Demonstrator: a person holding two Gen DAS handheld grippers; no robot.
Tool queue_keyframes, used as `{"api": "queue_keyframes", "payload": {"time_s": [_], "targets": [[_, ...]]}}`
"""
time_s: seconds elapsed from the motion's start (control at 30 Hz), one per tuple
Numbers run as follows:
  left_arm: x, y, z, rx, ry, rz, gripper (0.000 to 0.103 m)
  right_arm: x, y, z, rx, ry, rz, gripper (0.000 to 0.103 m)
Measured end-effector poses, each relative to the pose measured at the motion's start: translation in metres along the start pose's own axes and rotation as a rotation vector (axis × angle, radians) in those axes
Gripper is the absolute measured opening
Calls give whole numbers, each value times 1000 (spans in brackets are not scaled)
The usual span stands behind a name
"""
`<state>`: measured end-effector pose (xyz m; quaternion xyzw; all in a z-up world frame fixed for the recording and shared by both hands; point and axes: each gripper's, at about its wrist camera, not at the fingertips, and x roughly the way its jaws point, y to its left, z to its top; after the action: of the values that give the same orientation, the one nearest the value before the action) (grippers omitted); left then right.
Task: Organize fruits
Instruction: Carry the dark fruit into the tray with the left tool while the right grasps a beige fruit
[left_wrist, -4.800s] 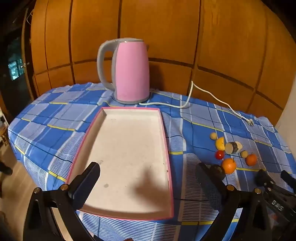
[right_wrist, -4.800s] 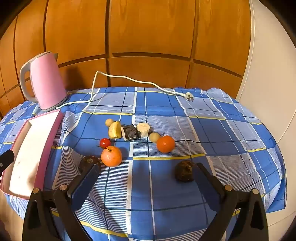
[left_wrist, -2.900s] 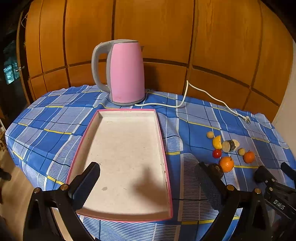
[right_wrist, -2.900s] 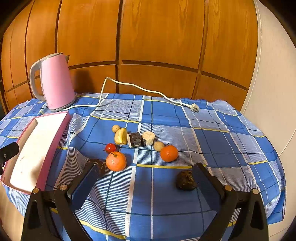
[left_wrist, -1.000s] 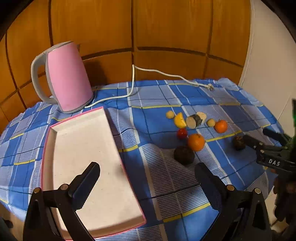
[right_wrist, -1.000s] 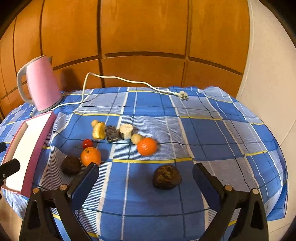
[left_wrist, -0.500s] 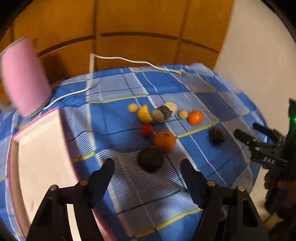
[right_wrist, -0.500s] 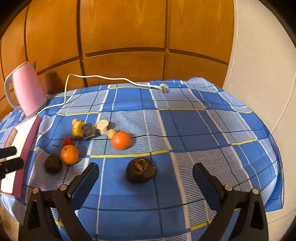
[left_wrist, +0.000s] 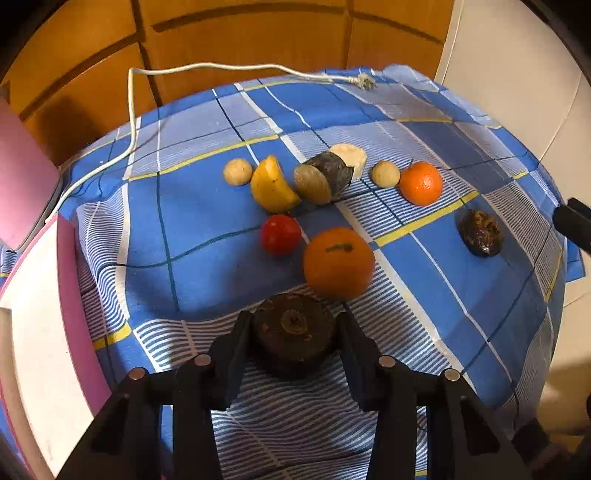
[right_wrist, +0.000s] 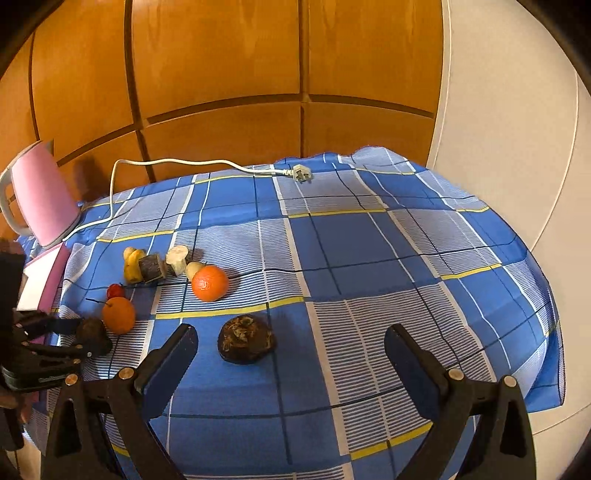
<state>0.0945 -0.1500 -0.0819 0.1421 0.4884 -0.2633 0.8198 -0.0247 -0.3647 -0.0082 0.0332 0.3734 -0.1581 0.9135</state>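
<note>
Dark round fruit (left_wrist: 293, 328), stem scar facing up, resting on the checked cloth at the near edge of the surface, directly between the jaws of the left gripper (left_wrist: 293, 338). The jaws flank it at 9 and 3 o'clock and appear to touch its sides, so they read as closed on it; whether it has left the cloth cannot be told. The fruit is squat and round, with no long axis to align. Just beyond it, at 1 o'clock, lies a large orange (left_wrist: 338, 262), near but apparently not touching; a red cherry tomato (left_wrist: 280, 234) sits at 12 o'clock. The pink-rimmed tray (left_wrist: 68, 273) lies at 9 o'clock from the gripped fruit, so the carry probably runs leftward, away from the orange. The right gripper (right_wrist: 291, 354) hangs with jaws wide apart; a second dark fruit (right_wrist: 245, 343) lies at 11 o'clock of their midpoint, nearer the left-hand jaw, ungrasped.
</note>
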Motion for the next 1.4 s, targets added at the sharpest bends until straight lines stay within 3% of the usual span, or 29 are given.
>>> {"api": "queue_keyframes", "payload": {"time_s": [0.23,0.3,0.37,0.47,0.6,0.7,0.9,1.03,1.4], "targets": [[-32,13,-18,-111,-113,-35,46,7,8,18,-29,-6,52,93],[-42,13,-21,-127,-139,-41,46,15,14,23,-55,15,87,75],[-55,15,-27,-144,-168,-45,46,25,20,28,-76,50,126,70],[-70,15,-33,-162,-209,-45,46,40,34,40,-126,95,210,50],[-89,26,-41,-218,-245,-45,46,60,61,57,-249,125,300,43],[-102,39,-47,-257,-270,-34,46,85,86,63,-365,161,308,43],[-125,90,-67,-398,-291,3,46,137,108,60,-537,264,228,41],[-121,133,-78,-486,-248,82,46,150,107,59,-570,291,201,26],[-88,232,-69,-673,-152,246,46,162,115,59,-649,290,155,26]]}}
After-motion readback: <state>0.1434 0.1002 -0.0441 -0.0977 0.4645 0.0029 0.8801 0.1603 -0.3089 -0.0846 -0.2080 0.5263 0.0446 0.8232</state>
